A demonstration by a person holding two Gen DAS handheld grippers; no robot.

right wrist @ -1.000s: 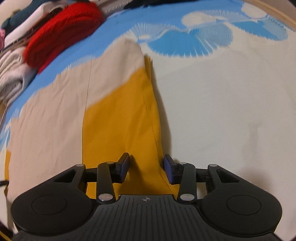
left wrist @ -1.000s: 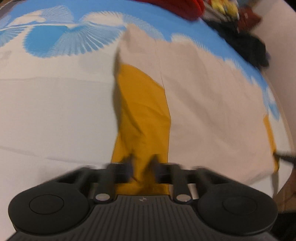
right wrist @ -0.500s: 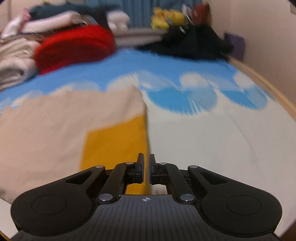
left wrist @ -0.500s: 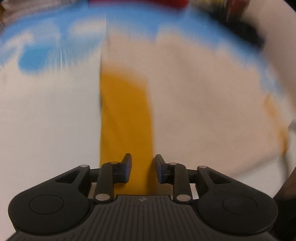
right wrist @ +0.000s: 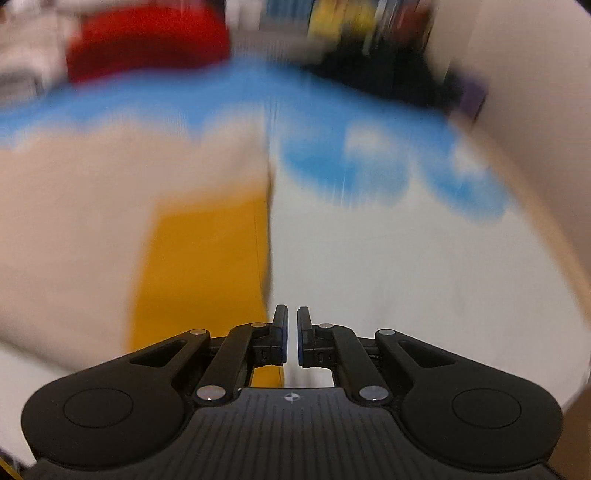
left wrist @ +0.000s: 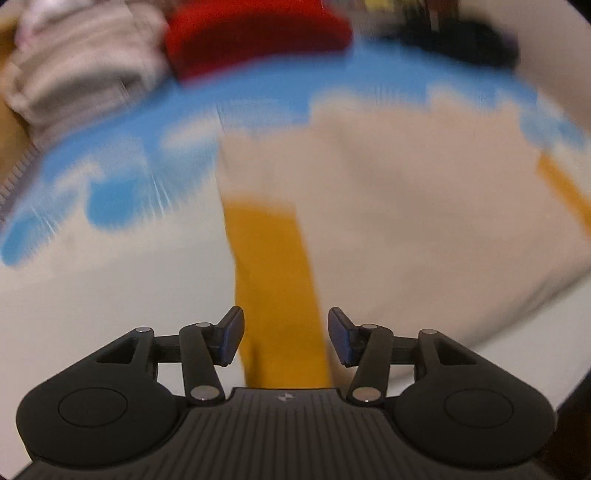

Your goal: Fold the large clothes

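A large beige and mustard-yellow garment (left wrist: pixel 388 206) lies flat on the bed; it also shows in the right wrist view (right wrist: pixel 110 229). Its yellow sleeve (left wrist: pixel 277 280) lies folded along the left edge and runs under my left gripper (left wrist: pixel 285 334), which is open with the jaws either side of the sleeve, holding nothing. In the right wrist view the other yellow sleeve (right wrist: pixel 207 266) lies along the garment's right edge. My right gripper (right wrist: pixel 292 334) is nearly shut and empty, just right of that sleeve's edge. Both views are motion-blurred.
The bed sheet (left wrist: pixel 92 295) is white with blue fan prints (right wrist: pixel 388 173). At the far end lie a red folded item (left wrist: pixel 255 33), a pile of pale clothes (left wrist: pixel 74 70) and dark clothes (right wrist: pixel 388 74). A wall (right wrist: pixel 535 92) stands at the right.
My left gripper let go of the yellow sleeve and opened wide, drawing back. My right gripper closed from open to nearly shut, empty, and pulled back and tilted up.
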